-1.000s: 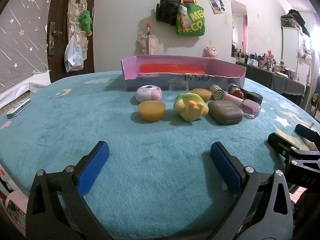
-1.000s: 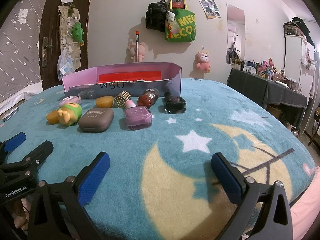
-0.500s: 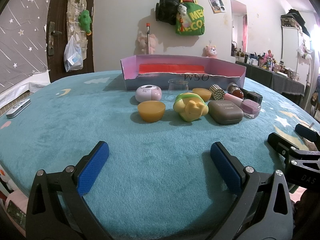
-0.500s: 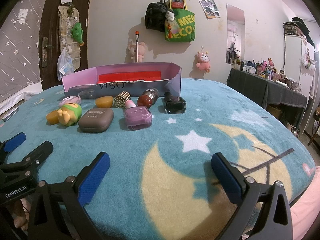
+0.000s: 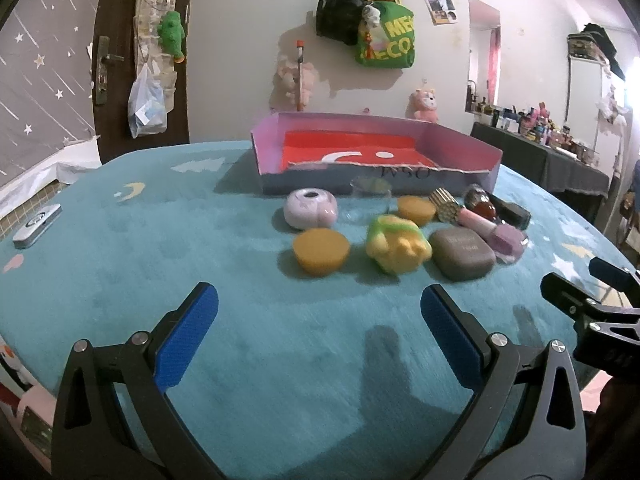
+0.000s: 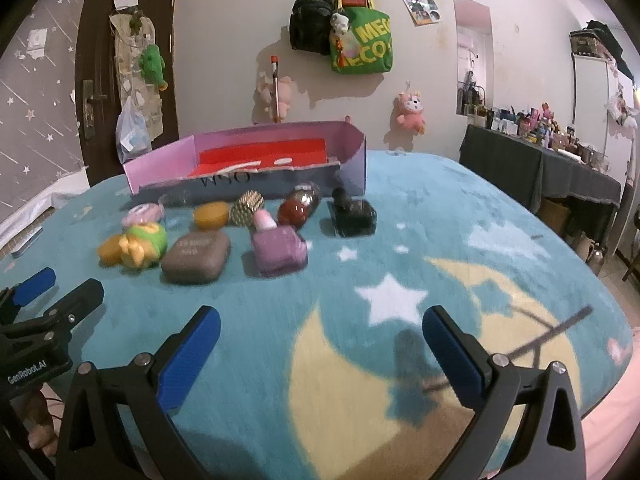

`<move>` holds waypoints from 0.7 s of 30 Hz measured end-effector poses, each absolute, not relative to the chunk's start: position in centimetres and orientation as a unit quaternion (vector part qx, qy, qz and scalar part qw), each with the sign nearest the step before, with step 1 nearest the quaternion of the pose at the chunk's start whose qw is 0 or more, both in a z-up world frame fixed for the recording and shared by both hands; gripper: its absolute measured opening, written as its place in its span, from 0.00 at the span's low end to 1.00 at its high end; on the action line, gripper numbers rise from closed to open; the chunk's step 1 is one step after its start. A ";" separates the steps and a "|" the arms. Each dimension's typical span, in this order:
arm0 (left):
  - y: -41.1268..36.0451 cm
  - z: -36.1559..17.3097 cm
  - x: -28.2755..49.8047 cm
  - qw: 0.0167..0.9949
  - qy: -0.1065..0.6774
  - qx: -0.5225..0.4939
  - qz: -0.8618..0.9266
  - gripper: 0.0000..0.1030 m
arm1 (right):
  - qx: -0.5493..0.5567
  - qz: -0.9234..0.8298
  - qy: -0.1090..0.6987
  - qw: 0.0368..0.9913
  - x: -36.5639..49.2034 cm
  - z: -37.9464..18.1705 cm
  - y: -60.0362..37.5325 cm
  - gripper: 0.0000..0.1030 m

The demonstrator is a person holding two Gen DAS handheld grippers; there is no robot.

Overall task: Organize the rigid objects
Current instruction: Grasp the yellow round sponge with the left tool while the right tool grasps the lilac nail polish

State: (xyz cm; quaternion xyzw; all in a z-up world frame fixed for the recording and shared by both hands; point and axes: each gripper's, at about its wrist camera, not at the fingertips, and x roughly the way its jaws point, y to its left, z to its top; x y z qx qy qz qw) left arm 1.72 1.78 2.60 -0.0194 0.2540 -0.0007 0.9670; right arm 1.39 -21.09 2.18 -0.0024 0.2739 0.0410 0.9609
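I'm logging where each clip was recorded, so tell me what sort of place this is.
Most likely a lived-in bedroom at home: the objects sit on a plush teal blanket printed with a moon and stars, bags and plush toys hang on the wall, and a side table crowded with bottles stands to the right.

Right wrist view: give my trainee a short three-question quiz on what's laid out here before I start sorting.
1. True or false: the pink box already holds some of the small objects.
2. Which lies farthest right in the row? A) grey case B) black bottle C) green-yellow toy
3. Fill in: both the left gripper and the right gripper are ____.

Key: 1 false, only its red floor shows; 2 B; 3 open, holding nothing.
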 end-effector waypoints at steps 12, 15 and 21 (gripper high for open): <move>4.6 4.0 5.7 0.945 0.324 -0.044 -0.002 1.00 | -0.013 0.043 0.307 0.951 5.5 4.4 -20.6 1.00; 4.7 4.0 6.8 0.938 0.345 -0.036 -0.015 0.99 | -0.012 0.043 0.329 0.943 6.9 4.5 -20.7 1.00; 4.4 4.0 8.2 0.929 0.368 -0.024 -0.039 0.92 | -0.023 0.050 0.368 0.928 9.0 4.2 -20.5 0.87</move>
